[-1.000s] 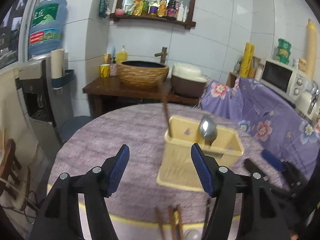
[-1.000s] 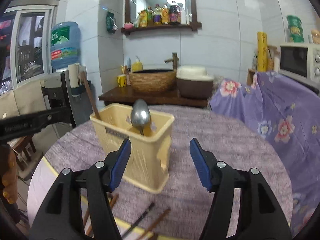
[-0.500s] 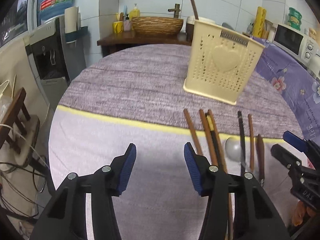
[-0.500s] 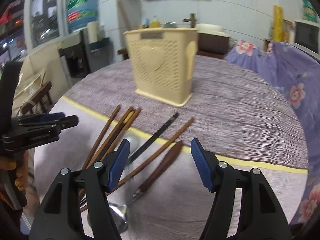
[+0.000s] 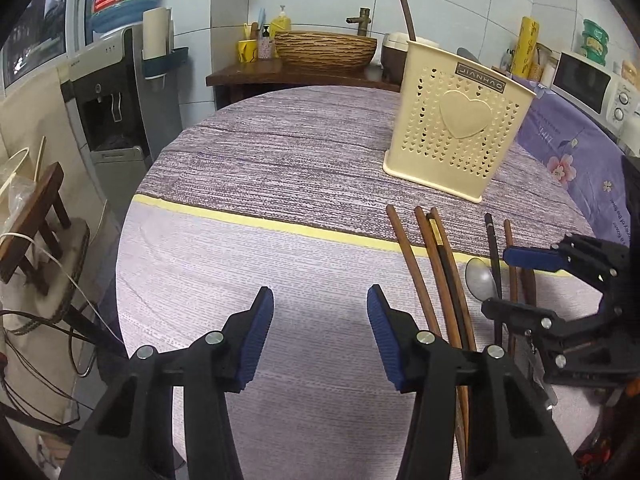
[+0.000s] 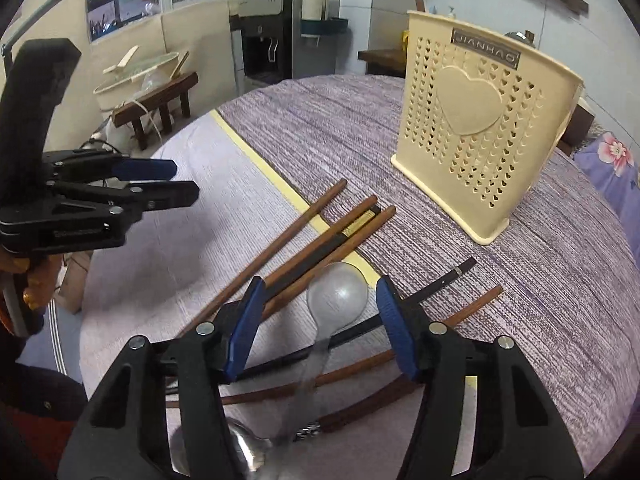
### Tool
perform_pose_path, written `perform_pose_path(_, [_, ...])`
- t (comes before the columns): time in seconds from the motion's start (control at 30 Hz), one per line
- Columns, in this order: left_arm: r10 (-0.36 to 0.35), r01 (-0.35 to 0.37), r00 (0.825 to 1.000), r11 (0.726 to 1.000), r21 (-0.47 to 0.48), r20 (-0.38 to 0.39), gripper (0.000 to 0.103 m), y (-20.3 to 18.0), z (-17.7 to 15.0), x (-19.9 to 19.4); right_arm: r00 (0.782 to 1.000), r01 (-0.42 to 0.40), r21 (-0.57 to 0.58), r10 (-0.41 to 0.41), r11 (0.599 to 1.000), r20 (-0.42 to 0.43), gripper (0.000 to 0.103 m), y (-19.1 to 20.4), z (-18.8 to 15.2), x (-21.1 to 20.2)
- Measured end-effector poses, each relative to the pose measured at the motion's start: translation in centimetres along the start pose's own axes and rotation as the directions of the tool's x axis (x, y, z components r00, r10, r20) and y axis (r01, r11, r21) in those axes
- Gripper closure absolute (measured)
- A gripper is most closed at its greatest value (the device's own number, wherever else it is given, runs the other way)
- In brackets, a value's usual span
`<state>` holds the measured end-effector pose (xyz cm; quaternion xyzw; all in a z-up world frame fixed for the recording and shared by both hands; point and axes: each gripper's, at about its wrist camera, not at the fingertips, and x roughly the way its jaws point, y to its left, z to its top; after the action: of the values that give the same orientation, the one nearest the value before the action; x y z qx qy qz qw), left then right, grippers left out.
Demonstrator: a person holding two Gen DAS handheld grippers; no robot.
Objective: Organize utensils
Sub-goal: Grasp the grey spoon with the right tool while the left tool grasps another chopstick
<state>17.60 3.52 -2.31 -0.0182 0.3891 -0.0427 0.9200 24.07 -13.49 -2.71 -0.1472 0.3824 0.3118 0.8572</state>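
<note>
Left wrist view: the left claw [image 5: 320, 332] gapes wide above bare counter [image 5: 248, 272], gripping nothing; chopsticks [image 5: 430, 264] and a steel spoon [image 5: 479, 278] lie to its right, before the cream utensil holder [image 5: 456, 124]. Right wrist view: the right claw [image 6: 318, 326], likewise spread and empty, straddles the spoon [image 6: 338, 294] without touching; only here does a second spoon bowl [image 6: 244, 450] show, beneath the claw.

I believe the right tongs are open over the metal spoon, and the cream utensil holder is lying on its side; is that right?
Not quite: the cream utensil holder stands upright on the table, as the right wrist view shows. The right tongs are indeed open over the metal spoon.
</note>
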Motion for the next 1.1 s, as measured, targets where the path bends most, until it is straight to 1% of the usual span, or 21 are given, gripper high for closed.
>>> perform_pose_path(0.07, [-0.002,0.002,1.0,1.0,0.001,-0.004,0.054,-0.1,-0.1,0.1,1.0,-0.017,-0.021,0.016,1.0,-0.022,0.052,-0.3,0.1,0.4])
perform_pose_path(0.13, [-0.007,0.007,1.0,1.0,0.003,-0.007,0.054,-0.1,-0.1,0.1,0.998,-0.034,-0.04,0.032,0.999,-0.047,0.055,-0.4,0.3,1.0])
perform_pose_path(0.23, [-0.014,0.014,1.0,1.0,0.008,-0.009,0.054,-0.4,-0.1,0.2,0.997,-0.018,-0.058,0.013,0.998,-0.081,0.059,-0.5,0.2,1.8])
perform_pose_path(0.43, [-0.018,0.019,1.0,1.0,0.016,-0.019,0.054,-0.9,-0.2,0.4,0.994,0.005,-0.082,-0.014,0.997,-0.11,0.06,-0.2,0.3,2.7])
perform_pose_path(0.53, [-0.02,0.02,1.0,1.0,0.02,-0.022,0.054,-1.1,-0.3,0.4,0.992,0.01,-0.068,-0.018,0.998,-0.124,0.06,-0.1,0.5,2.9])
perform_pose_path(0.63, [-0.022,0.022,1.0,0.999,0.024,-0.022,0.054,-1.4,-0.3,0.4,0.991,-0.018,-0.03,0.014,0.999,-0.136,0.066,-0.6,0.6,3.0])
perform_pose_path(0.77, [-0.027,0.027,0.999,0.999,0.024,-0.028,0.054,-1.4,-0.3,0.5,0.991,-0.014,0.003,0.014,1.0,-0.133,0.066,-0.6,0.5,2.9])
perform_pose_path(0.9, [-0.033,0.034,0.999,0.999,0.027,-0.032,0.054,-1.3,-0.4,0.6,0.994,0.004,0.015,-0.002,1.0,-0.107,0.066,-0.3,0.3,2.6])
perform_pose_path(1.0, [-0.032,0.033,0.999,0.999,0.03,-0.033,0.054,-1.3,-0.2,0.7,0.999,0.021,0.053,-0.019,0.998,-0.04,0.066,-0.6,0.1,0.9])
perform_pose_path(1.1, [-0.046,0.047,0.998,0.999,0.027,-0.039,0.054,-1.4,0.2,0.9,0.997,0.067,0.128,-0.072,0.989,0.041,0.066,-1.4,0.0,-1.7])
